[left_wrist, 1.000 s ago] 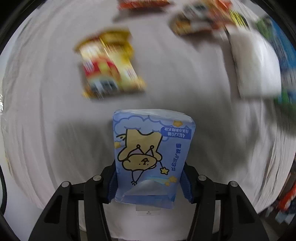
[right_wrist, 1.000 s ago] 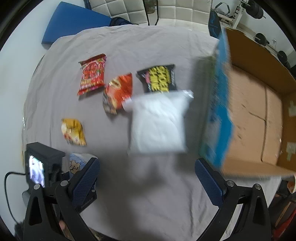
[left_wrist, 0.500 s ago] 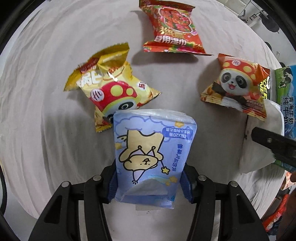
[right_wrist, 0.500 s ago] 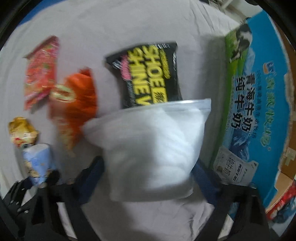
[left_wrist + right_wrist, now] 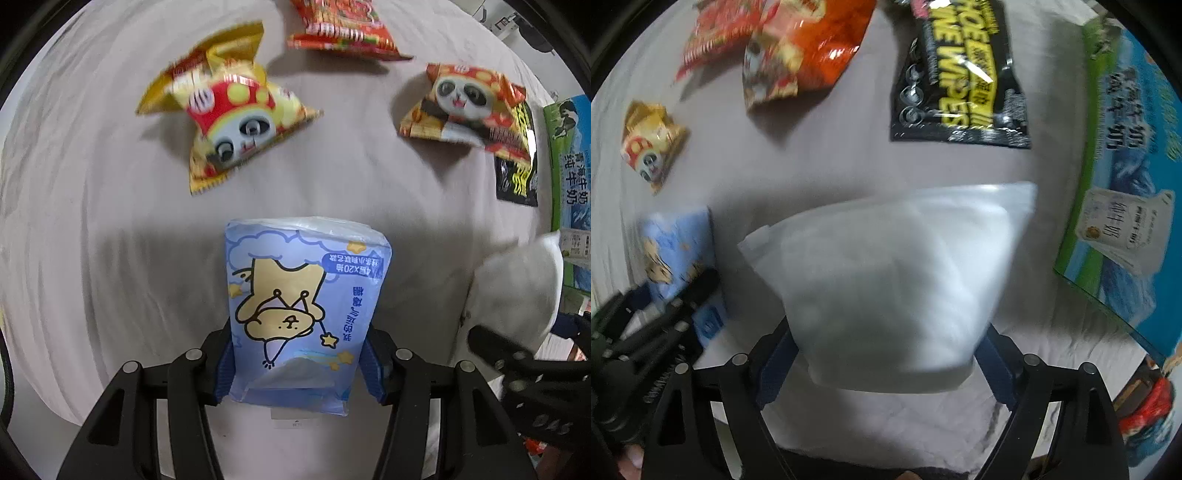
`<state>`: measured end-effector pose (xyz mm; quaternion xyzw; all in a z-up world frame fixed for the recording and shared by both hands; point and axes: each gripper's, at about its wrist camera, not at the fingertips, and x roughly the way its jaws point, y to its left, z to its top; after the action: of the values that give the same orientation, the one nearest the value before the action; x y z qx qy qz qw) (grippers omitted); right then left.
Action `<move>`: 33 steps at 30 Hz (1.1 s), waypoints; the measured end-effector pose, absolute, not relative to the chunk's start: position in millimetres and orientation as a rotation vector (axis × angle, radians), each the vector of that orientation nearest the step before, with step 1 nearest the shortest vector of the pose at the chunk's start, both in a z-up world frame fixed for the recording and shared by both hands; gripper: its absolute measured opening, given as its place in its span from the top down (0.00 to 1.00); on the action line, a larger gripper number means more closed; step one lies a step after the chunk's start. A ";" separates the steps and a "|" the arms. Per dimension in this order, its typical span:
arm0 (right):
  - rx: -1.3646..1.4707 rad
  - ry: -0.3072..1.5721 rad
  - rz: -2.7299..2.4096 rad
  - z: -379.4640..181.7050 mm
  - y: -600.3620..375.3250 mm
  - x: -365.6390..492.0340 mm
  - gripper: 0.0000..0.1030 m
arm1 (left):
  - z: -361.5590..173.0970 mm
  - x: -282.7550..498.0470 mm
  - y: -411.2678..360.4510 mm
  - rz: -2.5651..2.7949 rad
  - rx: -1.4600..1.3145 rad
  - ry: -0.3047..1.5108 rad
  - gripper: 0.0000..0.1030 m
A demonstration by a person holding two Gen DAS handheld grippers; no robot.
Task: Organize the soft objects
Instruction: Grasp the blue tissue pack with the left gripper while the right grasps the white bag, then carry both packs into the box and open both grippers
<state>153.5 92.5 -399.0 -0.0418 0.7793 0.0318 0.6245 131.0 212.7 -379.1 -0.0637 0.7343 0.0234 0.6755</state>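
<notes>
My left gripper (image 5: 299, 362) is shut on a light blue tissue pack (image 5: 303, 306) with a cartoon dog print, held above the grey cloth. The pack also shows in the right wrist view (image 5: 679, 258). My right gripper (image 5: 886, 354) is shut on a soft white bag (image 5: 897, 280), which bulges between the fingers. The white bag also shows at the right edge of the left wrist view (image 5: 517, 291). Both grippers are close side by side.
On the grey cloth (image 5: 92, 240) lie a yellow snack bag (image 5: 229, 110), a red packet (image 5: 343, 29), an orange panda bag (image 5: 465, 107) and a black wipes pack (image 5: 960, 74). A blue-green milk carton box (image 5: 1126, 166) stands at the right.
My right gripper dropped over the white bag, closed on it and lifted it. My left gripper kept hold of the tissue pack and shifted toward the right gripper.
</notes>
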 end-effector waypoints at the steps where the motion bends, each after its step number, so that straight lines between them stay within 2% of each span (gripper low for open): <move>1: -0.093 1.778 0.080 -398.0 90.1 152.7 0.12 | -378.5 125.9 212.3 0.055 -0.144 1.650 0.48; 12: -0.027 1.757 0.108 -404.7 72.2 155.2 0.12 | -400.5 124.5 242.0 0.060 -0.170 1.645 0.48; 19: -0.044 1.737 0.085 -402.3 79.2 156.4 0.21 | -416.2 155.9 228.0 0.061 -0.159 1.639 0.48; 29: -0.056 1.705 0.069 -392.6 112.2 133.7 0.28 | -393.5 154.0 209.1 0.045 -0.128 1.605 0.51; 33: -0.027 1.679 0.103 -365.4 82.5 125.0 0.28 | -370.4 150.7 199.4 0.028 -0.135 1.576 0.51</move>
<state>125.0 82.5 -365.4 -0.0119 0.7438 0.0458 0.6667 150.7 199.4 -370.4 -0.0608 0.7082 0.0126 0.7033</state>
